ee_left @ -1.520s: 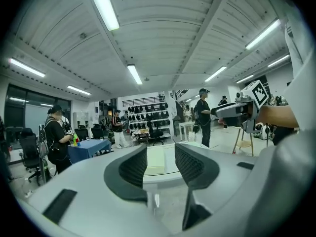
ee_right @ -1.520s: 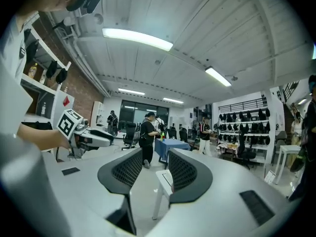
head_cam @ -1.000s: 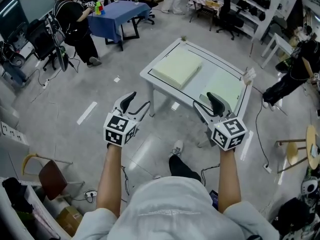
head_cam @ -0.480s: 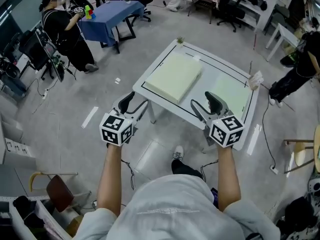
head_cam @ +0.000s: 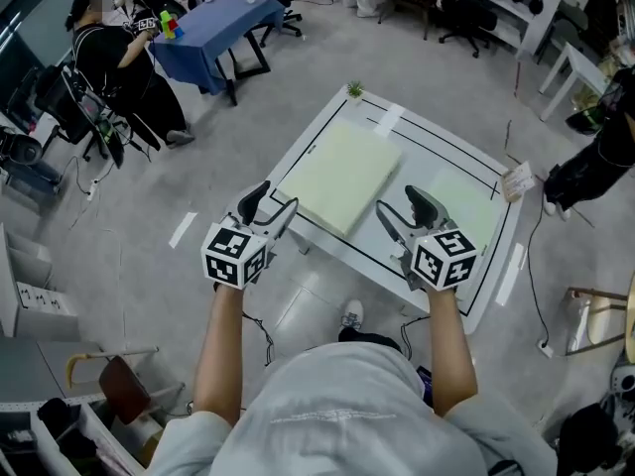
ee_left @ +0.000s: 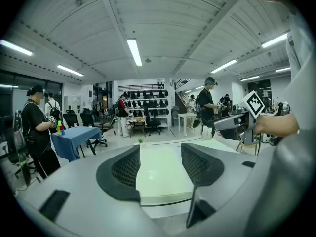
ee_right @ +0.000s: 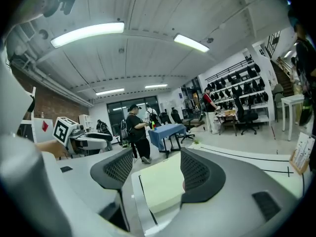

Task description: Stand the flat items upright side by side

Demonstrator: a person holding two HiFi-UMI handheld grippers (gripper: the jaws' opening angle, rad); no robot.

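Flat items (head_cam: 342, 172), pale green slabs, lie flat; left gripper (head_cam: 274, 202) jaws apart, right gripper (head_cam: 400, 206) jaws just opening wider, both empty.

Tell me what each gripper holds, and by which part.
Nothing is held. The left gripper is open and empty; the right gripper has just been opening, nothing between its fingers. The pale pad lies untouched on the table.
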